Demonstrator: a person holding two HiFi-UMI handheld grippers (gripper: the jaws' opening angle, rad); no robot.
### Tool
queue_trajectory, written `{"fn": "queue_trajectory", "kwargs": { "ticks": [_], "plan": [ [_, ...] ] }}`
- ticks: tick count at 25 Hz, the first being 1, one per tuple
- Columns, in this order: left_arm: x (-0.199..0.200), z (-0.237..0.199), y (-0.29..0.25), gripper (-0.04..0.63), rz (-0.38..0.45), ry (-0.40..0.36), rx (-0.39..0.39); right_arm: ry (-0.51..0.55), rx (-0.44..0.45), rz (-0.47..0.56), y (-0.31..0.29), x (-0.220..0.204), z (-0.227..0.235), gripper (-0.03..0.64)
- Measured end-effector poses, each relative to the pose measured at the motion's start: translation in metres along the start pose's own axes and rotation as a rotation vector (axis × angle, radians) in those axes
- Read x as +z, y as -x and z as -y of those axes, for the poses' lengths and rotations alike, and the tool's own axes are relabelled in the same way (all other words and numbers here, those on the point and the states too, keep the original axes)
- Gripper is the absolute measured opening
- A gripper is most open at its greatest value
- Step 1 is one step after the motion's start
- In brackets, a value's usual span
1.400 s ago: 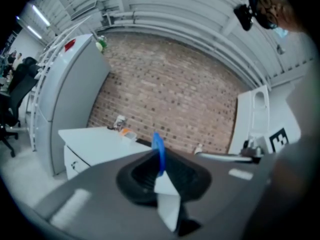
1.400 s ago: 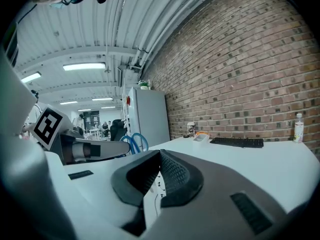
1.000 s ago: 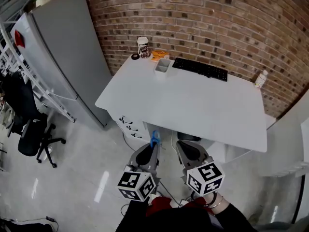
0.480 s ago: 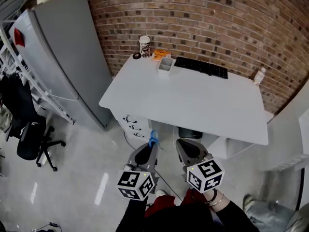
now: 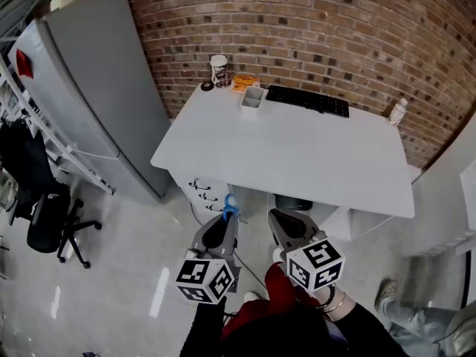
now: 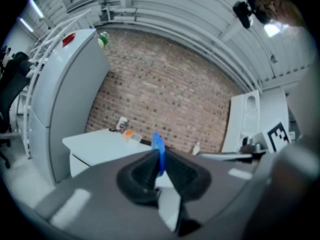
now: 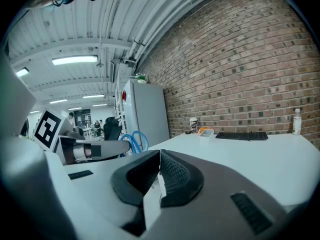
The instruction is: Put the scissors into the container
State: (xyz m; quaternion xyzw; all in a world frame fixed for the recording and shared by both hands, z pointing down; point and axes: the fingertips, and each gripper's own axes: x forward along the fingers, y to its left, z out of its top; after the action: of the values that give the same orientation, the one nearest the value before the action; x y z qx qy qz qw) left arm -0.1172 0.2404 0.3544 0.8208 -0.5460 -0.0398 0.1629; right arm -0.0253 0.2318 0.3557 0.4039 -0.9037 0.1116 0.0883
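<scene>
Scissors (image 6: 158, 146) tight in left gripper (image 6: 160, 160) fingers (image 6: 141, 173), right gripper (image 7: 159, 155) fingers (image 7: 176, 176) together, container (image 5: 252, 100) on desk (image 5: 297, 162)

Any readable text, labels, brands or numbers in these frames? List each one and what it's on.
Nothing can be read.
Paper cup: dark print, too small to read.
Bottle: label too small.
Keyboard: key legends too small.
Red patch on the fridge: blurred, no letters made out.
Marker cubes: black-and-white square patterns only, no words.
</scene>
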Motion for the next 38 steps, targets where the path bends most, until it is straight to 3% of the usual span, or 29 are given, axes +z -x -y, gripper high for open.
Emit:
{"fn": "queue_trajectory", "kwargs": {
  "ticks": [22,38],
  "plan": [
    [0.015,-0.036,-0.102,0.029,-0.031,-0.009,0.040,-0.029,0.015,0.013,-0.077,0.024,0.075,0.009],
    [0.019,-0.062,-0.206,0.029,-0.076,-0.014,0.102,-0.054,-0.034,0.015,-0.123,0.043,0.183,0.009]
  ]
}}
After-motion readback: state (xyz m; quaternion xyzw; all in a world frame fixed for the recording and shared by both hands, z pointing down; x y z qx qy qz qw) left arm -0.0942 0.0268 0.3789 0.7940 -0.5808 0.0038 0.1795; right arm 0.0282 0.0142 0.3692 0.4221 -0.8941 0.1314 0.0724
